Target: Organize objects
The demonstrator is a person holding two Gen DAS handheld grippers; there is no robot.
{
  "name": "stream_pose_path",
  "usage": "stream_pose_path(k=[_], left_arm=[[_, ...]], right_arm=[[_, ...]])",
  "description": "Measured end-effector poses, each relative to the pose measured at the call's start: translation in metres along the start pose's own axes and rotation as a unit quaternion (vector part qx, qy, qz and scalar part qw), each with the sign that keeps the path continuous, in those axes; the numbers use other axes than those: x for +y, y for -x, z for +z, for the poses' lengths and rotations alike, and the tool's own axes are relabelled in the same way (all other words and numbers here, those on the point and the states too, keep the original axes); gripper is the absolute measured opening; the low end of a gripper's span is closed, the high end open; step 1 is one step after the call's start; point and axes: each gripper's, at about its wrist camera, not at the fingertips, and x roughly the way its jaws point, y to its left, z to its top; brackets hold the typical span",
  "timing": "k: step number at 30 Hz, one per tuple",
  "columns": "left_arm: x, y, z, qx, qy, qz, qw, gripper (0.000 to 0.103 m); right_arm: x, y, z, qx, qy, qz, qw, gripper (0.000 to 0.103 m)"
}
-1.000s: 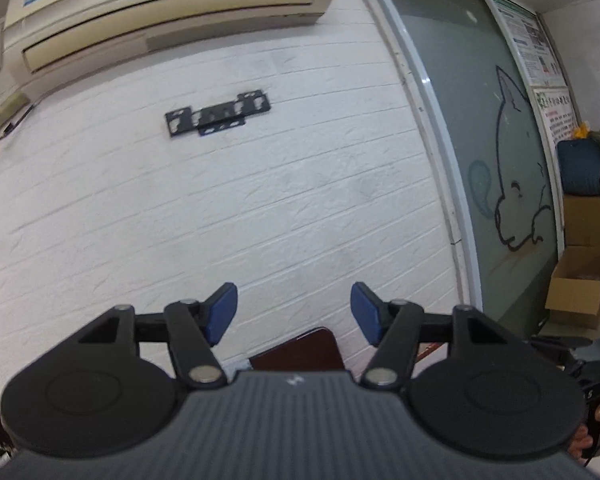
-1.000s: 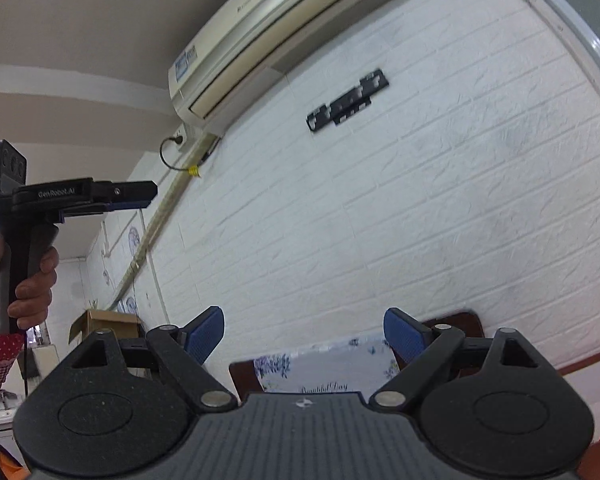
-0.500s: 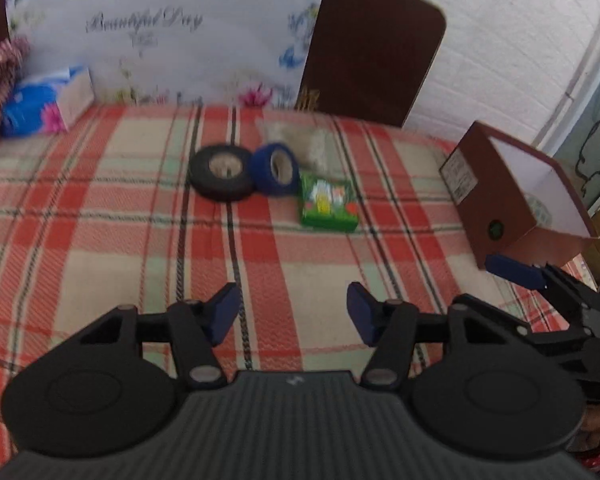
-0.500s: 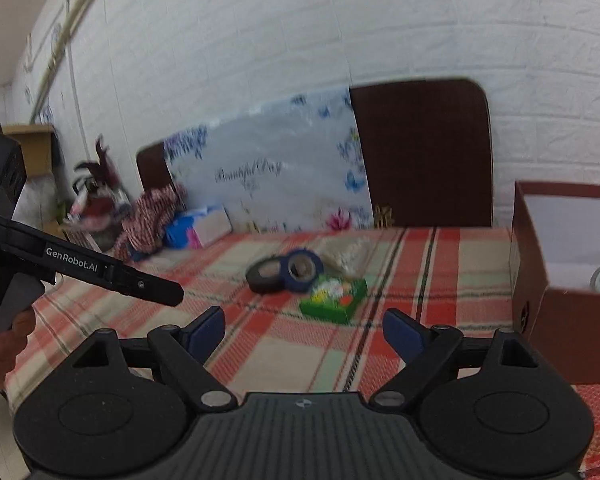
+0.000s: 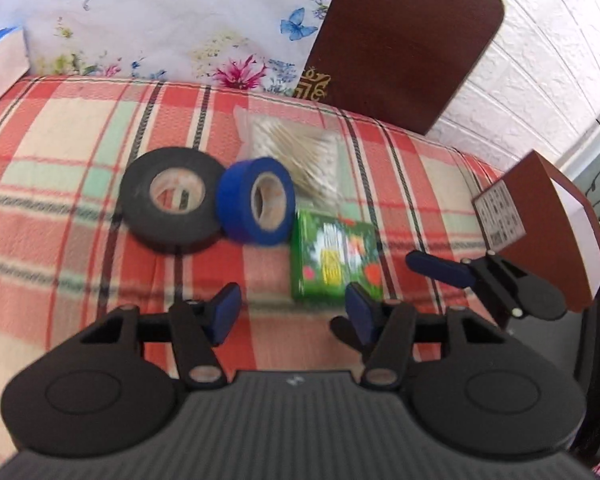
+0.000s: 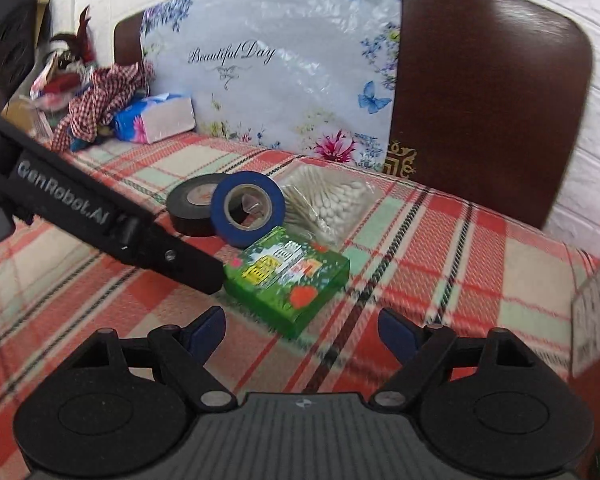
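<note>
Plaid cloth (image 6: 440,248) in red, cream and green covers the table; a floral board (image 6: 284,72) and a dark chair back (image 6: 484,100) stand at the far edge against white brick.

Four loose things sit clustered mid-table: black tape roll (image 5: 168,196) lying flat, blue tape roll (image 5: 256,200) tilted on edge and leaning on it, a clear bag of cotton swabs (image 6: 332,204) just behind, and a green box (image 6: 288,276) nearest. A brown open box (image 5: 540,216) stands at the right, probably the bin.

Handling, judged: green box looks like light stiff card, best pinched across its short sides. Tape rolls are firm and light; blue one could roll if nudged, so grip through the core or across the rim. The bag is soft and slippery; pinch a corner.

Left gripper (image 5: 292,312) has just been closing its jaws, nothing between them; green box lies just beyond its right finger. Right gripper (image 6: 300,330) has also been narrowing, still wide apart and empty; green box sits just ahead, slightly left of centre.
</note>
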Motion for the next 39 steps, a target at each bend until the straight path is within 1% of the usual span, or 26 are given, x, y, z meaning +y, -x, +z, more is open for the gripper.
stream_pose_path(k=[1, 3, 5, 6, 7, 8, 9, 11, 13, 15, 19, 21, 24, 27, 29, 32, 35, 39], left_arm=[[0.001, -0.005, 0.003, 0.003, 0.002, -0.004, 1.0, 0.053], [0.002, -0.015, 0.008, 0.008, 0.006, -0.01, 0.9999, 0.049], [0.003, -0.023, 0.012, 0.004, 0.014, -0.02, 0.9997, 0.048], [0.003, -0.025, 0.012, 0.001, 0.018, -0.025, 0.9995, 0.044], [0.003, -0.027, 0.012, 0.001, 0.024, -0.034, 0.9991, 0.037], [0.004, -0.028, 0.012, 0.001, 0.031, -0.036, 0.9989, 0.037], [0.003, -0.027, 0.011, -0.001, 0.035, -0.035, 0.9988, 0.037], [0.0, -0.021, 0.006, 0.004, 0.034, -0.032, 0.9989, 0.035], [-0.005, -0.011, -0.007, 0.01, 0.027, -0.033, 0.999, 0.035], [-0.013, 0.0, -0.029, 0.022, 0.026, -0.043, 0.9985, 0.035], [-0.034, 0.019, -0.081, 0.045, 0.041, -0.081, 0.9949, 0.034], [-0.05, 0.026, -0.103, 0.056, 0.038, -0.096, 0.9931, 0.034], [-0.081, 0.031, -0.127, 0.076, 0.007, -0.109, 0.9911, 0.034], [-0.111, 0.036, -0.138, 0.087, -0.023, -0.117, 0.989, 0.034], [-0.13, 0.041, -0.138, 0.084, -0.043, -0.12, 0.9883, 0.034], [-0.162, 0.051, -0.132, 0.067, -0.076, -0.125, 0.987, 0.034], [-0.196, 0.06, -0.118, 0.048, -0.112, -0.129, 0.9842, 0.034], [-0.25, 0.07, -0.088, 0.01, -0.166, -0.135, 0.9768, 0.034]], right_arm=[[-0.001, -0.005, 0.001, 0.002, 0.0, 0.002, 1.0, 0.083], [-0.003, -0.015, 0.003, 0.003, 0.0, 0.007, 1.0, 0.083], [-0.003, -0.022, 0.005, 0.0, 0.0, 0.011, 1.0, 0.084], [-0.002, -0.025, 0.006, -0.002, 0.0, 0.013, 1.0, 0.084], [-0.001, -0.026, 0.006, -0.005, 0.001, 0.018, 1.0, 0.081], [0.001, -0.026, 0.007, -0.008, 0.002, 0.019, 1.0, 0.077], [0.002, -0.025, 0.007, -0.008, 0.004, 0.016, 1.0, 0.077], [0.001, -0.019, 0.004, -0.007, -0.006, 0.023, 1.0, 0.076], [0.005, -0.004, -0.005, -0.004, -0.011, 0.028, 1.0, 0.076], [0.013, 0.016, -0.021, -0.002, -0.003, 0.027, 1.0, 0.076], [0.027, 0.069, -0.064, 0.006, 0.014, 0.013, 1.0, 0.076], [0.029, 0.097, -0.083, 0.011, 0.003, 0.002, 1.0, 0.076], [0.027, 0.133, -0.11, 0.015, -0.029, -0.017, 0.999, 0.077], [0.024, 0.16, -0.128, 0.01, -0.048, -0.041, 0.998, 0.077], [0.018, 0.175, -0.133, -0.002, -0.057, -0.057, 0.997, 0.077], [0.006, 0.2, -0.136, -0.032, -0.068, -0.08, 0.994, 0.077], [-0.007, 0.218, -0.132, -0.068, -0.068, -0.111, 0.989, 0.077], [-0.032, 0.242, -0.12, -0.125, -0.063, -0.164, 0.976, 0.077]])
